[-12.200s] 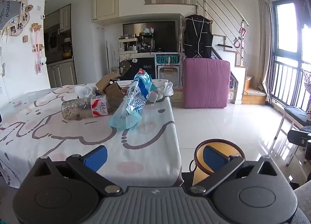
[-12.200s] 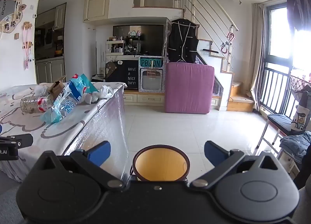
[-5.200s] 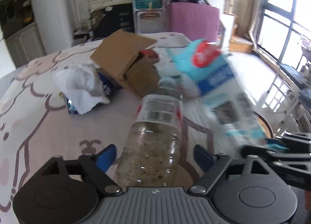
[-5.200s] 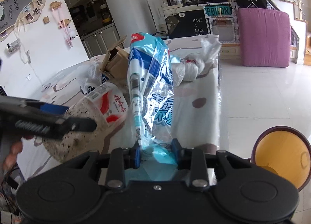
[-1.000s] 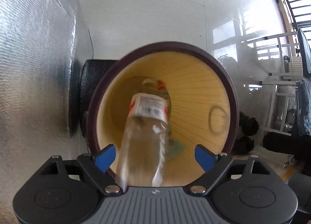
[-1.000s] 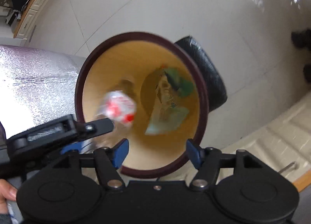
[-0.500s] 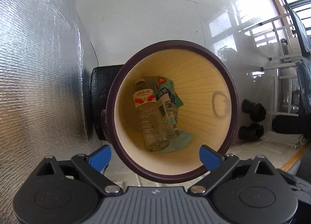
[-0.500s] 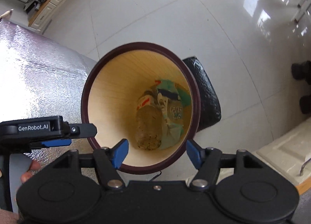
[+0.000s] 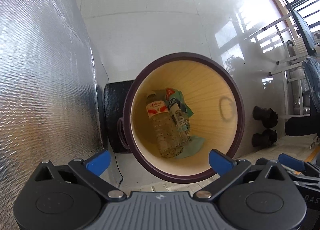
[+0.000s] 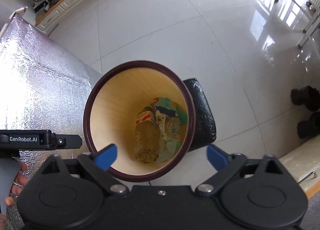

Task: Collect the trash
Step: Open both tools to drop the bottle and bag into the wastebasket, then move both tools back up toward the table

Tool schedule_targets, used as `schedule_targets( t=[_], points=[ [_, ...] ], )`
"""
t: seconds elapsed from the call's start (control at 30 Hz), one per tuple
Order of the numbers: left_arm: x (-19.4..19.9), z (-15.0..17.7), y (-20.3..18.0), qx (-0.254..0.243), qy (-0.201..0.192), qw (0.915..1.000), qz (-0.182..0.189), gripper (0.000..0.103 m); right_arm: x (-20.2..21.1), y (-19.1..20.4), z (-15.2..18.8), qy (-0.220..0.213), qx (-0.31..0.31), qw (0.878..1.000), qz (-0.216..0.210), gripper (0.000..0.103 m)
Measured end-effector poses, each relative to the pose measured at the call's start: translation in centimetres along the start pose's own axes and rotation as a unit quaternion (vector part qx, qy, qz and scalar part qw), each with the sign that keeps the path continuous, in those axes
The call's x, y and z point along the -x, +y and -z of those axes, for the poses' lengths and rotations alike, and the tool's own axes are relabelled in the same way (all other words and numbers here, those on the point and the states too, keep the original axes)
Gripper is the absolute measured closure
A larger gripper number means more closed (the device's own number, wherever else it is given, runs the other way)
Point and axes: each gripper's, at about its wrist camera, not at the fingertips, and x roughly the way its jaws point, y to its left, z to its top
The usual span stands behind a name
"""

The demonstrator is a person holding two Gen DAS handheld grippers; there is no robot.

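My left hand-held gripper (image 9: 159, 161): its jaws are opening wide, with nothing between them.
My right hand-held gripper (image 10: 161, 156): opening too, and empty.
Plastic bottle (image 9: 164, 128): lies at the bottom of the trash bin (image 9: 239, 110), cap toward 12 o'clock.
Blue snack bag (image 9: 180, 114): lies touching the bottle, at its 3 o'clock side.
How they feel: I think the bottle is light and smooth, easy to squash. The bag is thin and floppy.
Where to hold: bottle at its middle, bag at an end.
Room: silver cover (image 9: 44, 74) close at 9 o'clock; open floor (image 10: 180, 30) at 12 o'clock.
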Motion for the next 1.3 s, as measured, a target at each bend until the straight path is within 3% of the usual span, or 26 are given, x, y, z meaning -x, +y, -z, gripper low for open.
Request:
schedule_targets(
  t=[0.37,0.7,0.9,1.03,1.3],
  points=[
    [5.0,4.1,-0.4,-0.014,-0.084,0.9964,0.004,0.0,3.7,0.4,2.3,-0.06,0.027,0.998,0.013,0.0],
    [9.4,10.1,-0.8,-0.006,-0.171,0.9852,0.005,0.0,8.4,1.2,5.7,-0.143,0.074,0.987,0.0,0.0],
    [13.5,13.9,-1.0,-0.014,-0.247,0.9689,0.007,0.0,11.4,1.8,8.6,-0.206,0.097,0.974,-0.011,0.0],
    [16.7,16.6,-1.0,-0.018,-0.301,0.9535,0.008,0.0,13.9,2.7,10.4,-0.247,0.114,0.962,-0.016,0.0],
    [21.9,22.4,0.5,-0.007,-0.376,0.9265,0.001,0.0,18.4,5.0,14.3,-0.319,0.146,0.936,-0.032,0.0]
  ],
)
